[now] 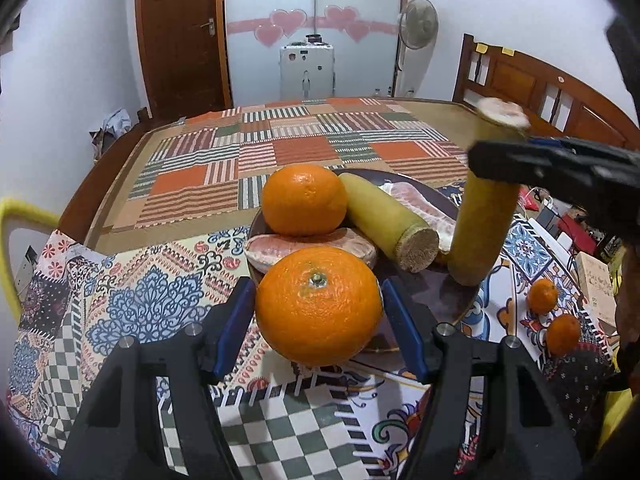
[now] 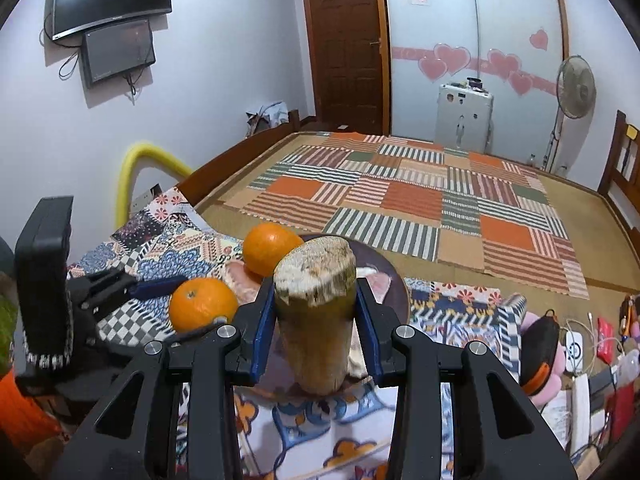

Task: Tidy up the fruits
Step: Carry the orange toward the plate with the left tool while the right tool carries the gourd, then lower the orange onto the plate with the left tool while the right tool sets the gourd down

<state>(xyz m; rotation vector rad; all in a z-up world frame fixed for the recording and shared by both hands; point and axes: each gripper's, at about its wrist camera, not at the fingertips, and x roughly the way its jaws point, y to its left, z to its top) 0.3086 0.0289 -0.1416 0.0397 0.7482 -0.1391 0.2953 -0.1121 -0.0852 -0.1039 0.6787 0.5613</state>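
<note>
Left wrist view: left gripper (image 1: 318, 312) fingers pinch orange (image 1: 318, 306) at near rim of plate (image 1: 448, 300). Right gripper (image 2: 316, 320) fingers clamp upright yellow cane piece (image 2: 316, 320) over plate. Lower slowly, release only once seated; avoid nudging stacked fruit.

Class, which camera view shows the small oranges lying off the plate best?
The left wrist view: two small oranges sit unobstructed on the patterned cloth, right of the plate. The right wrist view does not show them.
</note>
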